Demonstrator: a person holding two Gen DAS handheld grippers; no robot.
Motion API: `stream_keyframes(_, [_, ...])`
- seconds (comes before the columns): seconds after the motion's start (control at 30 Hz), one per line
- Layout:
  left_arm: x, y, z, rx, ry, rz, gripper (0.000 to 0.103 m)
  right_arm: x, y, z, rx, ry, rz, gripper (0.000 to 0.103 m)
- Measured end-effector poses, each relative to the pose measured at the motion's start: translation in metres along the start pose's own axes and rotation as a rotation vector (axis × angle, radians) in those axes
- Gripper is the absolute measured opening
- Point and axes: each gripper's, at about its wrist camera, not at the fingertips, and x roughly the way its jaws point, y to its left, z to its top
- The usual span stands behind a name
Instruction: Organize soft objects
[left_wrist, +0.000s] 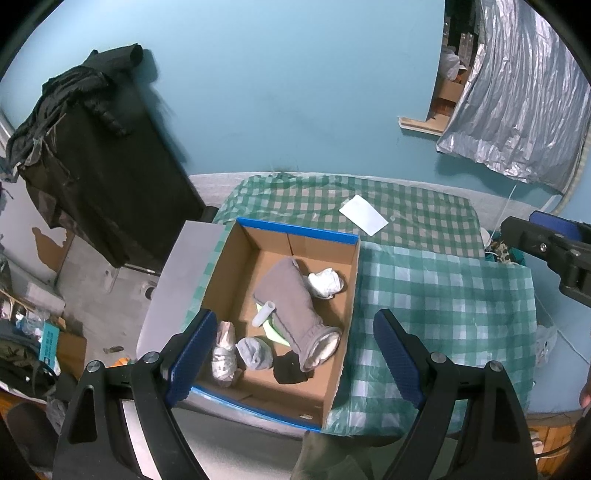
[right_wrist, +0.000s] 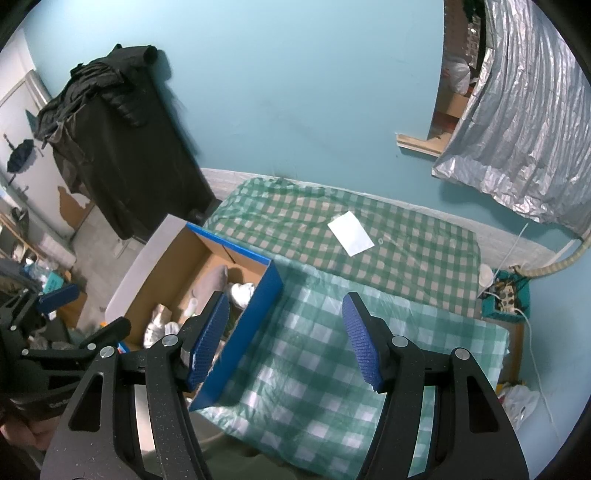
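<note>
Both our left gripper (left_wrist: 295, 354) and right gripper (right_wrist: 284, 338) hang wide open and empty. The soft things lie in the cardboard box (left_wrist: 352, 291): a limp grey sleeve (left_wrist: 295, 306) and rolled socks (left_wrist: 255, 352), light and squashy; we judge pinching mid-bundle best

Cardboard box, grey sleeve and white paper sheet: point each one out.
cardboard box (left_wrist: 236, 273), left wrist view, on its bare inner left wall.
grey sleeve (left_wrist: 288, 299), left wrist view, on the middle of the fabric.
white paper sheet (right_wrist: 351, 233), right wrist view, on the sheet's centre.
</note>
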Motion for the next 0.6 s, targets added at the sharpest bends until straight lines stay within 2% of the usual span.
stream_keyframes(0.6, [-0.0006,-0.0010,-0.0032,0.009,0.011,0.006,0.087,-0.0015,-0.0015,-0.0032,0.003,0.005,0.001,0.063])
